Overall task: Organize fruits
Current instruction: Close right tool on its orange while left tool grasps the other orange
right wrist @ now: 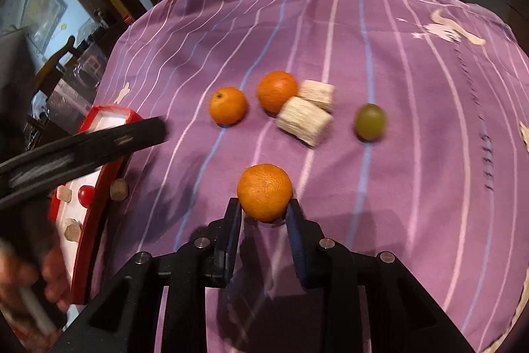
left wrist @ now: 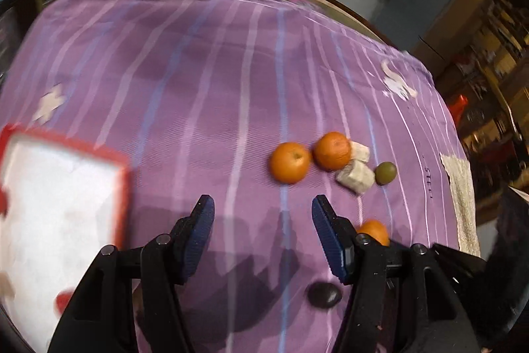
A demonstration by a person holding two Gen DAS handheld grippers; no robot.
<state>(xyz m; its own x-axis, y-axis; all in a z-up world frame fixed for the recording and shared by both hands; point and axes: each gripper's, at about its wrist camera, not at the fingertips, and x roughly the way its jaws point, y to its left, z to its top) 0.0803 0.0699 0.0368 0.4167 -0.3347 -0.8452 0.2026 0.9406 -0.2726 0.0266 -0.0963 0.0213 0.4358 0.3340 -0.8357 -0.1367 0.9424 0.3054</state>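
Our right tool (right wrist: 264, 207) is clenched on an orange (right wrist: 264, 191) at lower centre, its blue pads pressing both sides. Our left tool (left wrist: 263, 204) hangs released over the purple cloth on the table (left wrist: 198, 71), with nothing between its tips. Beyond lie two more oranges (right wrist: 227, 105), two pale blocks (right wrist: 304, 120) and a green fruit (right wrist: 370, 122). The red tray (right wrist: 96, 204) at the left is cut off and blurred; it seems to hold small round pieces.
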